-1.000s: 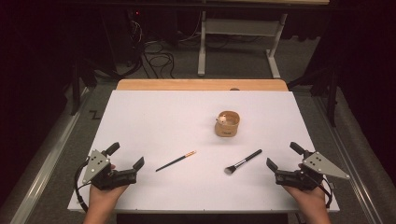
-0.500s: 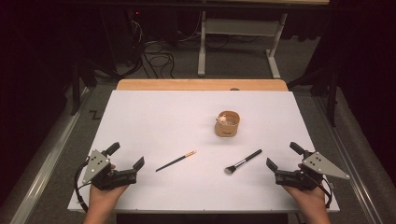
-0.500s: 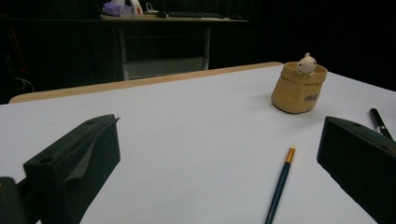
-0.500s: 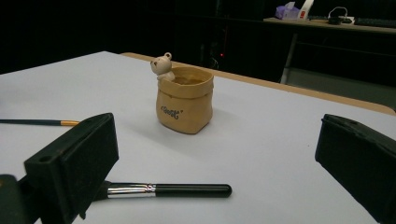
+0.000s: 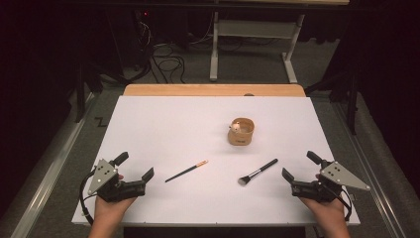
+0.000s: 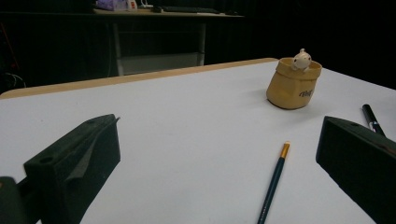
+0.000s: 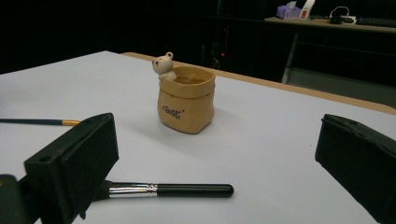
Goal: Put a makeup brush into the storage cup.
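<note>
A tan sack-shaped cup (image 5: 241, 131) with a small bear figure on its rim stands right of the white table's middle; it also appears as the cup (image 6: 293, 82) and the cup (image 7: 187, 99) in the gripper views. A dark green pencil (image 5: 186, 171) with a gold end lies nearer the front, seen too as the pencil (image 6: 273, 184). A black makeup brush (image 5: 257, 171) lies to its right, brush (image 7: 170, 190). My left gripper (image 5: 134, 171) rests open at the front left corner. My right gripper (image 5: 299, 167) rests open at the front right. Both hold nothing.
The white table top (image 5: 173, 129) has a wooden strip (image 5: 213, 90) along its far edge. Beyond it stand a desk frame (image 5: 252, 44) and cables (image 5: 163, 57) on the dark floor.
</note>
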The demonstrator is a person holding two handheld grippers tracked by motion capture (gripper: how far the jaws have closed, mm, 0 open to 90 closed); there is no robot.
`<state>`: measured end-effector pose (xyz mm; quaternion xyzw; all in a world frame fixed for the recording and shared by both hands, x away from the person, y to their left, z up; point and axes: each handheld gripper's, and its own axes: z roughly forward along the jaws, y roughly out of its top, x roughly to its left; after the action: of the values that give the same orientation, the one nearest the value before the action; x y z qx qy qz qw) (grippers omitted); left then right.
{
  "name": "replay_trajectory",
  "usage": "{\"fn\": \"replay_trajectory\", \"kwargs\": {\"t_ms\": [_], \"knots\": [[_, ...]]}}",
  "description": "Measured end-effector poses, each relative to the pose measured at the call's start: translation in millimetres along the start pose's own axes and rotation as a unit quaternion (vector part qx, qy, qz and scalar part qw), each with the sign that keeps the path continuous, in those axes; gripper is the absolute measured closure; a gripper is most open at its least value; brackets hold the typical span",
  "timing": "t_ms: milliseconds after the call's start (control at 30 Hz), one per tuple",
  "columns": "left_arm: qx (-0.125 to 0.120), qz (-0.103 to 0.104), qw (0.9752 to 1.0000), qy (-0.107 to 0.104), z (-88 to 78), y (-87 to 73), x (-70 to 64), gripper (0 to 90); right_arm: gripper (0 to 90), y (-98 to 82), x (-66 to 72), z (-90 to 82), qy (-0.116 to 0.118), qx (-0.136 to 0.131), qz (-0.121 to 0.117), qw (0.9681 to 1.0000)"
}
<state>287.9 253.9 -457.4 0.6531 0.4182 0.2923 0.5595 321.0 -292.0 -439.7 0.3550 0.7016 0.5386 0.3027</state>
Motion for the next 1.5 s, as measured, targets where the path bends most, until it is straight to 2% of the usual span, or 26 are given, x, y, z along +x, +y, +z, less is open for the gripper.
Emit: {"fn": "replay_trajectory", "kwargs": {"t_ms": [333, 600, 733, 933, 1267, 1500], "knots": [[0.011, 0.0, 0.9999, -0.007, 0.3, 0.8, -0.1, 2.7, 0.2, -0.7, 0.8, 1.0, 0.002, 0.002, 0.0, 1.0], [0.019, 0.002, 0.9998, -0.001, 0.8, 1.4, 0.1, 4.5, 0.2, -1.4, 2.8, 2.8, 0.005, 0.006, -0.004, 1.0], [0.033, -0.004, 0.9995, 0.0, 2.0, 1.7, 0.9, 5.1, 0.3, -1.9, 3.9, 4.1, 0.007, 0.01, -0.007, 0.9999], [0.048, 0.003, 0.9988, 0.009, 4.0, 2.0, -1.1, 5.1, 0.3, -2.2, 4.5, 4.6, 0.009, 0.011, -0.002, 0.9999], [0.089, 0.002, 0.996, -0.007, 10.2, 1.2, -3.5, 5.1, 0.3, -2.7, 4.3, 5.4, 0.008, 0.012, -0.004, 0.9999], [0.114, 0.019, 0.9932, -0.01, 14.6, 0.4, -8.3, 4.5, 0.3, -2.5, 4.6, 4.8, 0.008, 0.011, -0.003, 0.9999]]}}
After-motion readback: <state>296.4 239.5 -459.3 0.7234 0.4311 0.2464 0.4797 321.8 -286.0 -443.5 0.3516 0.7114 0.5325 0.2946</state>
